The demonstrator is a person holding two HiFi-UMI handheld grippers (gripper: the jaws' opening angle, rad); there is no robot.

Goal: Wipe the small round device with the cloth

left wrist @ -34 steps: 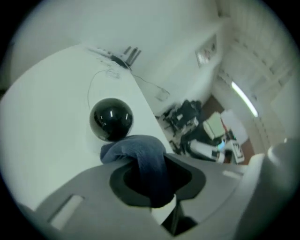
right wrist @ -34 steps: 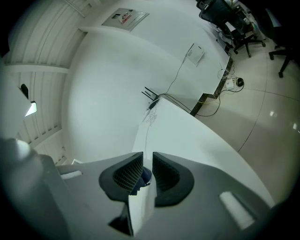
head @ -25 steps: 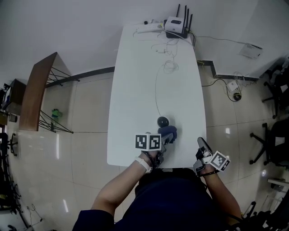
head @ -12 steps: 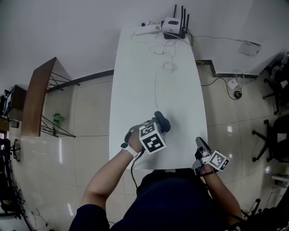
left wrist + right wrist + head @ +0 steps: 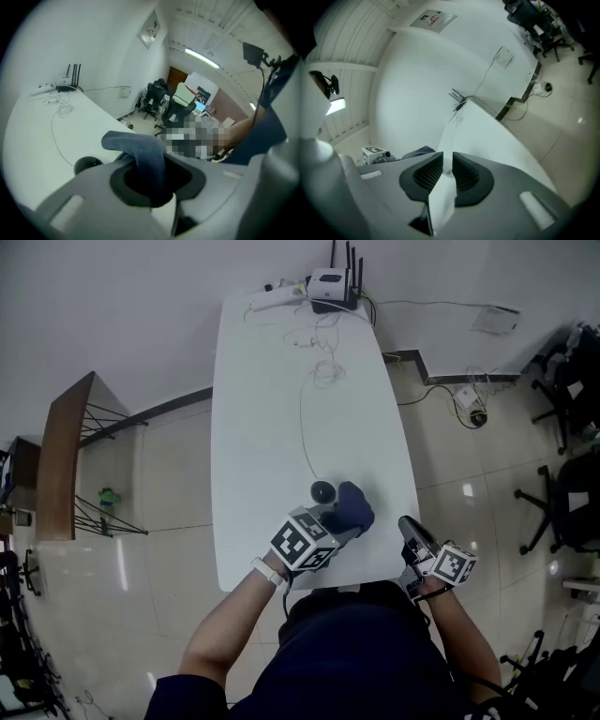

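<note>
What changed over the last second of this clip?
The left gripper, shut on the cloth, swept it over the small round device, then drew it off to the right in the head view, uncovering the device. The right gripper stayed by the near right edge of the table, empty.

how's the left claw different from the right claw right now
The left claw is clamped on the blue cloth; the right claw holds nothing, with a narrow gap between its jaws. The left claw sits over the table right beside the small round device; the right claw sits off at the table's near right edge. Both point up the table's length.
</note>
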